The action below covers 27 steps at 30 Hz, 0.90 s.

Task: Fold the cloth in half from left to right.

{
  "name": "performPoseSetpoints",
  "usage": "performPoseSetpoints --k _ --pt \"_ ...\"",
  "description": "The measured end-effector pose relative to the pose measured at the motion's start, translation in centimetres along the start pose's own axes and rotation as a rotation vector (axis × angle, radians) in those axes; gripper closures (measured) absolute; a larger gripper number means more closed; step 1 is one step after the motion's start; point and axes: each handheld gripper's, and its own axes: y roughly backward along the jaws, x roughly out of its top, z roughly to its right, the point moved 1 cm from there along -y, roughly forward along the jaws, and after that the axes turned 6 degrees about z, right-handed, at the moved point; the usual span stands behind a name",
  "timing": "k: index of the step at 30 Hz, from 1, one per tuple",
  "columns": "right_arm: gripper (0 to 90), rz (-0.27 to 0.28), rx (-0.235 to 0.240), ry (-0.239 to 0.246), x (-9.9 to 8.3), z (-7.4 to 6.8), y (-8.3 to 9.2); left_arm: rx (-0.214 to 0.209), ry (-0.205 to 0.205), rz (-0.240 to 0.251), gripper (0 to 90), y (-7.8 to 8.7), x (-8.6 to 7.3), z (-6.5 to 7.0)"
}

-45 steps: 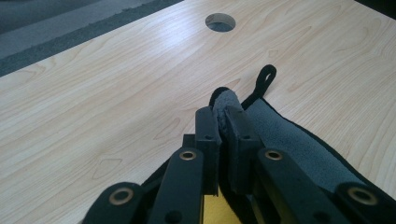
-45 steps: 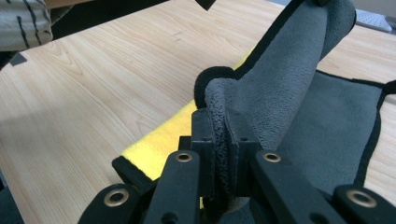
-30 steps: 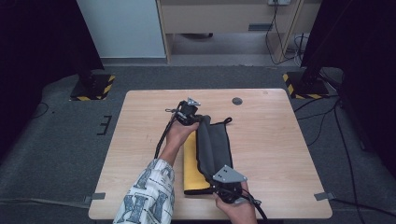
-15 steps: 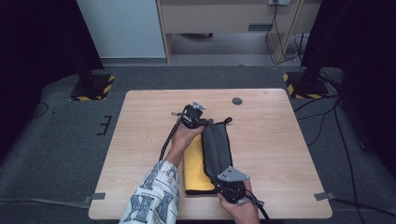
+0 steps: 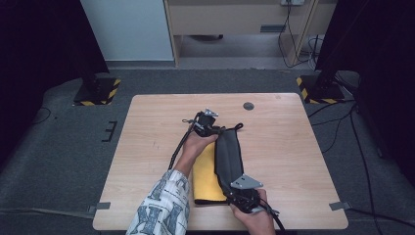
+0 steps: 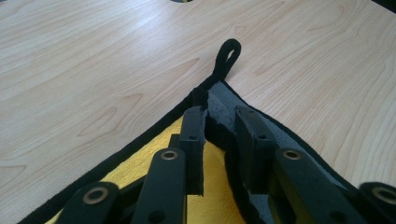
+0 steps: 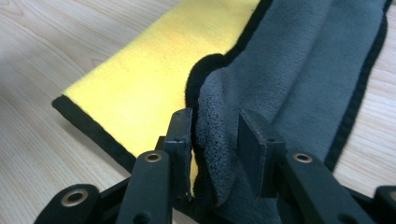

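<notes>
Both claws have just been opening, and the grey flap they carried over now lies folded along the right half of the cloth, where a second ago it was still draped higher and further left. The left claw (image 6: 219,140) stands apart at the far corner, its jaws astride the folded edge without pinching it. The right claw (image 7: 215,140) is likewise apart at the near corner, with a thick fold of grey pile standing loosely between the jaws; the pads no longer press on it.

The cloth (image 5: 227,156) is grey on one face and yellow on the other with black binding. It lies lengthwise near the middle of the table (image 5: 147,127), a yellow strip left bare on its left side. Its hanging loop (image 6: 227,53) points away at the far end.

To finish the release well, I would draw each claw straight back along its own line, jaws wide, so neither pad drags the pile and spoils the fold. The near corner looks bunched and may need smoothing flat.

From the high view, hands cover both corners, so how squarely the edges meet cannot be told. The cloth's near edge is cut off behind the right hand (image 5: 254,218), and the left gripper view loses the lower layer under its jaws.
</notes>
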Motion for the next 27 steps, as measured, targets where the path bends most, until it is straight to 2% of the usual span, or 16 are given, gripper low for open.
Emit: performPoseSetpoints --k 7,9,11,14,20,23,25,27 --pt "66.1 -0.011 -0.008 -0.006 -0.3 0.7 0.6 -0.02 0.004 -0.006 72.1 -0.3 0.0 0.6" --pt "71.8 -0.013 -0.001 -0.006 -0.4 0.8 0.7 -0.025 0.003 -0.009 77.8 -0.3 0.0 0.7" --pt "73.5 -0.024 0.001 -0.011 -0.5 0.9 0.8 -0.036 0.008 -0.011 84.2 -0.3 0.0 0.8" --pt "76.0 -0.025 -0.006 -0.025 -0.7 1.3 1.0 -0.041 0.005 -0.015 86.7 -0.4 0.1 0.9" --pt "78.5 -0.024 -0.003 -0.044 -0.9 1.8 1.5 -0.03 0.036 0.002 86.9 -0.4 0.3 0.9" --pt "78.2 -0.025 -0.003 -0.049 -1.0 1.9 1.6 -0.042 0.061 0.021 86.1 -0.4 0.4 0.9" --pt "76.7 -0.027 -0.004 -0.049 -1.1 1.9 1.7 -0.064 0.073 0.022 84.3 -0.5 0.4 1.2" --pt "73.0 -0.034 -0.005 -0.059 -1.3 1.9 1.8 -0.072 0.066 0.016 81.0 -0.7 0.3 1.5"
